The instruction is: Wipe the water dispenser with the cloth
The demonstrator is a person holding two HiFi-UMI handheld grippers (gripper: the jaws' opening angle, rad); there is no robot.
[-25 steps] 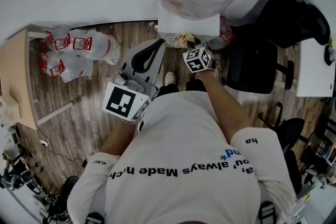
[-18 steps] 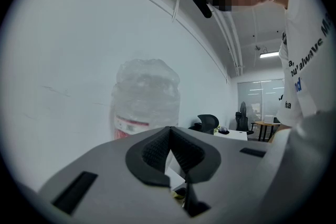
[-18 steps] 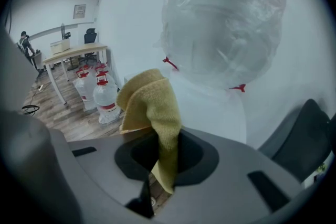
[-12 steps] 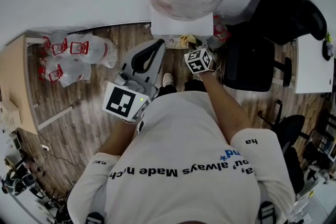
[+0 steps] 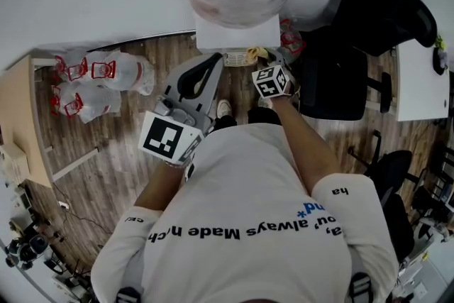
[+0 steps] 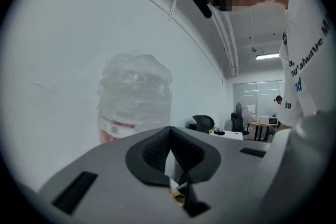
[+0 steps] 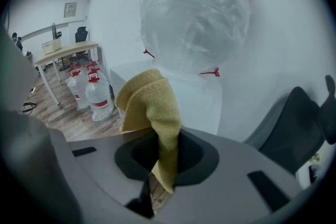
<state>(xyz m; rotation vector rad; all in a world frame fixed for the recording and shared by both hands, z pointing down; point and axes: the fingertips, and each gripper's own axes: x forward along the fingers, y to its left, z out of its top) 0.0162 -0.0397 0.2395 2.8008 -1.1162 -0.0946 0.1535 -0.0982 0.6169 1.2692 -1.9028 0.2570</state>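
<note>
Wood floor (image 5: 120, 152) underfoot. Right gripper (image 7: 160, 157), pinching cloth (image 7: 152, 107), has shifted toward water dispenser (image 5: 237, 32) right front corner: wiping looks imminent. Left gripper (image 6: 170, 157) jaws together, empty.

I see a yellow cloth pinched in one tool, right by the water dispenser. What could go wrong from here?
The right tool pinches only a narrow fold of the yellow cloth, so rubbing might tug it free. The big bottle sits atop the water dispenser, so a hard push could jostle it.
</note>
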